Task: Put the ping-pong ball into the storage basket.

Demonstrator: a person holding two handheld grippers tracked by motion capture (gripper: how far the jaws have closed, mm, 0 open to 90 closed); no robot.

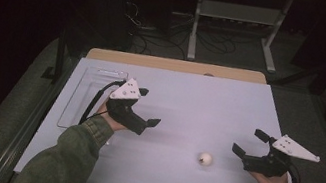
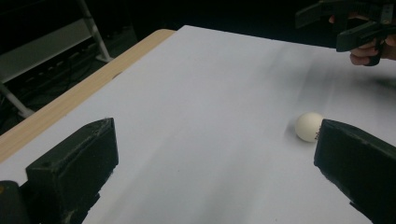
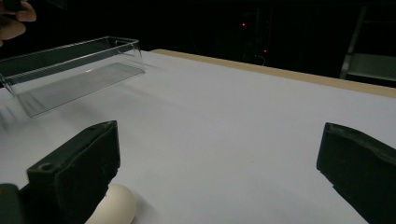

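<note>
White ball (image 1: 205, 159) sits on the white tabletop (image 1: 189, 106), near the front edge, between the two grippers and closer to the right one. Right gripper (image 1: 249, 142) jaws spread wide, holding nothing; ball lies just off its left jaw, partly hidden behind it in the right gripper view (image 3: 114, 205), contact can't be told. Left gripper (image 1: 148, 106) also wide open and empty, hovering well apart from the ball; in the left gripper view the ball (image 2: 309, 126) sits ahead, just beside the right-hand jaw. Clear plastic tray (image 1: 91, 94) at the table's left, under the left hand
</note>
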